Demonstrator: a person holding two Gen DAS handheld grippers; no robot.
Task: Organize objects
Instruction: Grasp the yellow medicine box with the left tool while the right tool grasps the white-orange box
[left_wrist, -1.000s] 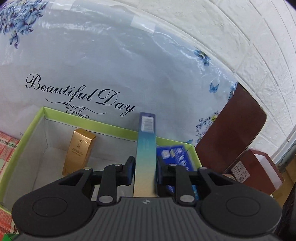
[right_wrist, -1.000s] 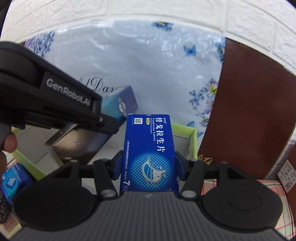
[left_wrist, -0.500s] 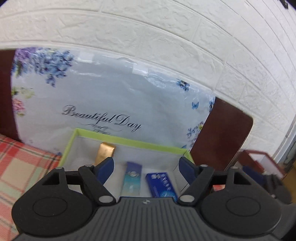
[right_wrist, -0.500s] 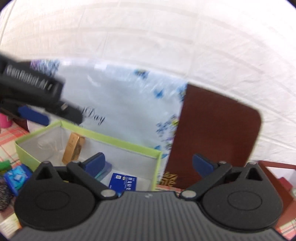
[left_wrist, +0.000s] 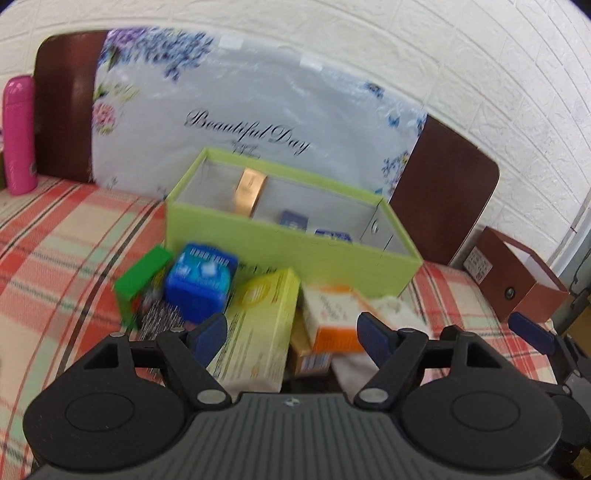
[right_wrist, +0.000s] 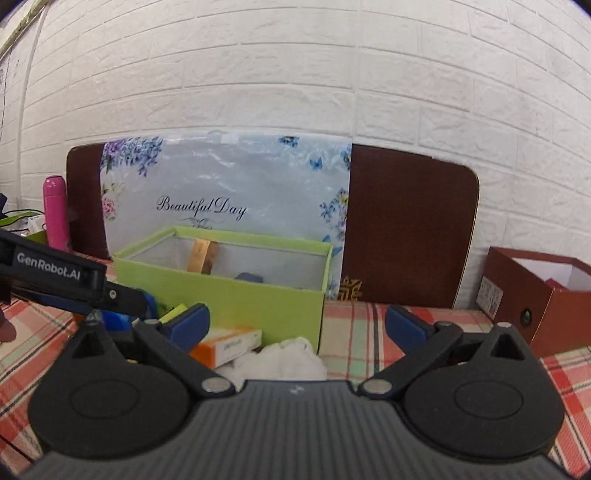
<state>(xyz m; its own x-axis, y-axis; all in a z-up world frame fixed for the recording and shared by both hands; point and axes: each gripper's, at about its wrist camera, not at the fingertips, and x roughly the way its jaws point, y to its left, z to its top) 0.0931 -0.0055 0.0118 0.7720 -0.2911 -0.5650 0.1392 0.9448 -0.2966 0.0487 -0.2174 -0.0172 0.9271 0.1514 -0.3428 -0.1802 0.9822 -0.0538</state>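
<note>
Both my grippers are spread wide with nothing in them right now. Left gripper (left_wrist: 291, 332) hangs right over the pile, right gripper (right_wrist: 297, 325) a bit off to the side of it.

Closest to my left one is the yellow box (left_wrist: 262, 328), lying flat, and just beside it the orange-and-white box (left_wrist: 332, 317), with a crumpled white cloth (right_wrist: 284, 356) touching that one. Past those sit a blue box (left_wrist: 201, 280) and a green box (left_wrist: 142, 277), crowded together against the front wall of the lime green bin (left_wrist: 295, 254).

My guess is these are light cardboard cartons, stiff enough but crushable, so I'd pinch the yellow one across its narrow width near the middle, gently. The glossy faces might slip a bit.

Inside the bin there's a gold box (left_wrist: 251, 192) leaning at the back, plus a couple of blue cartons (left_wrist: 314, 229) lying low. Behind it all, the floral bag (right_wrist: 225, 184).
</note>
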